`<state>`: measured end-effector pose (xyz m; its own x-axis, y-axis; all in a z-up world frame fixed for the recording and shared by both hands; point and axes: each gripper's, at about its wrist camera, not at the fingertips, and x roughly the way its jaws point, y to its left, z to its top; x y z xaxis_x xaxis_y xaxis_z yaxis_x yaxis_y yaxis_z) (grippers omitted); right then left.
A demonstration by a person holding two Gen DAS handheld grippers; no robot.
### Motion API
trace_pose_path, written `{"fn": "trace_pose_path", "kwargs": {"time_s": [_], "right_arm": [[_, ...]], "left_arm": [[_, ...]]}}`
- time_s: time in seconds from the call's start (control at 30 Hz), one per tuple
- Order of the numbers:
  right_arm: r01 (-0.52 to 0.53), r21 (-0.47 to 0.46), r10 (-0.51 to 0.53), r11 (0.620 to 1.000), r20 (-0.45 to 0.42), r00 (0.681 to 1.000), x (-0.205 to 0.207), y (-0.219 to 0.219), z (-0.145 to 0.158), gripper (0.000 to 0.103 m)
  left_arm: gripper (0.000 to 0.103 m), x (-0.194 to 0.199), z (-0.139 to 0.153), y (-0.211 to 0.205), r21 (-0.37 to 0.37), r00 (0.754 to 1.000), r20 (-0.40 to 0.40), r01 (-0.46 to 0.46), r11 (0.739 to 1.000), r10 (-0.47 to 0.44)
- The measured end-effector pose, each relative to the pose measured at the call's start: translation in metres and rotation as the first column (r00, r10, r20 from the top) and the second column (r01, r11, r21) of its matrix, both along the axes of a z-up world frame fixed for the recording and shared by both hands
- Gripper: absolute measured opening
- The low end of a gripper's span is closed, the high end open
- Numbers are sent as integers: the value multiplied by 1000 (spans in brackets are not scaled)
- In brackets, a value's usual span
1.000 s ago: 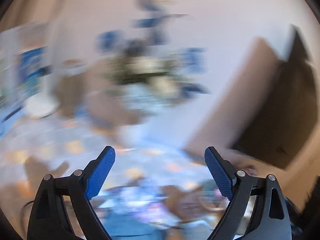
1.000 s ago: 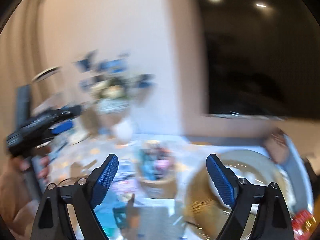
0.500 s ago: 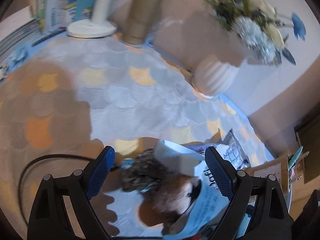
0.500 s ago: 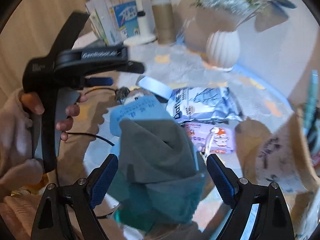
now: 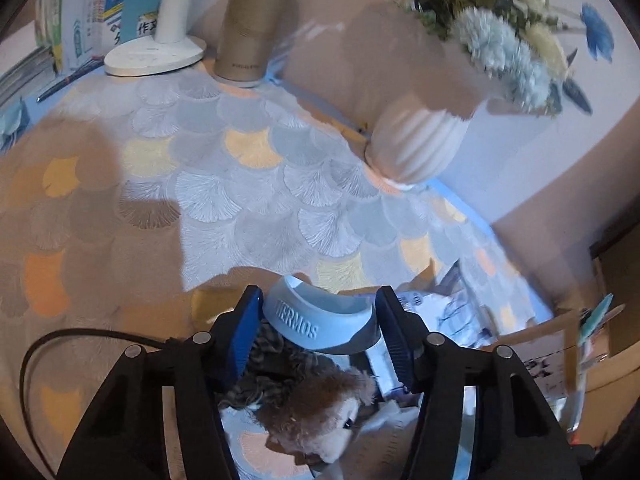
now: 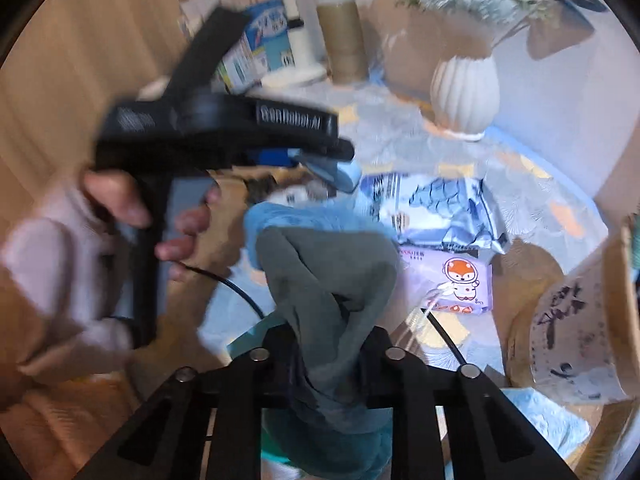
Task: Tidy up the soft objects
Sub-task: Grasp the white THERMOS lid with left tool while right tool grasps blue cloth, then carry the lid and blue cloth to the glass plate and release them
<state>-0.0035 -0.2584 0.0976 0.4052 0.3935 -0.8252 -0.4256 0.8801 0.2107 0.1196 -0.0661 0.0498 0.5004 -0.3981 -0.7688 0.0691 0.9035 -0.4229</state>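
My left gripper [image 5: 320,328] is shut on a light blue Thermos rubber ring [image 5: 320,322], held between its blue pads just above the table. Under it lies a brown plush toy [image 5: 320,412] with a curly dark scarf. My right gripper [image 6: 330,344] is shut on a grey-green cloth [image 6: 324,280], which bunches up between the fingers and hides the pads. A light blue towel [image 6: 288,216] lies behind the cloth. In the right wrist view the left gripper [image 6: 320,156] shows at the upper left with the ring [image 6: 336,170] in it.
A white ribbed vase [image 5: 416,140] with flowers, a tan cylinder [image 5: 256,20] and a white lamp base [image 5: 156,54] stand at the back. A silver-blue packet [image 6: 432,208], a purple tissue pack [image 6: 452,280] and a black cable [image 5: 80,336] lie on the patterned tablecloth. A paper pen holder [image 6: 576,320] stands at right.
Both grippers were open half a second ago. The left has closed on the Thermos ring; the right has closed on the grey-green cloth. A second ago both views swept blurred across the room.
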Motion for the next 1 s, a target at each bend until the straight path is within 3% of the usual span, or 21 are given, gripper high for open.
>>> {"fn": "trace_pose_path", "kwargs": {"time_s": [0.1,0.43,0.63,0.8,1.0], "right_arm": [[34,64,-34,997,8,999,-4,-8,16,19],[80,139,-96,987,112,989,-19,-20,71,19],[126,171,-162,977,217,963,-26,-39,118,19],[205,223,-269,953,318,909,-44,-71,157,19],[352,280,-441,893,388,810,-67,-128,186,19]], "left_arm": [[56,-7,12,8,-38,999,35,-14,999,16],[57,-26,80,35,-110,975,202,-71,991,92],[60,-34,130,16,-114,946,322,4,993,33],[60,-45,166,-21,-93,908,413,119,989,-71],[61,-54,193,-78,-61,854,475,274,960,-213]]}}
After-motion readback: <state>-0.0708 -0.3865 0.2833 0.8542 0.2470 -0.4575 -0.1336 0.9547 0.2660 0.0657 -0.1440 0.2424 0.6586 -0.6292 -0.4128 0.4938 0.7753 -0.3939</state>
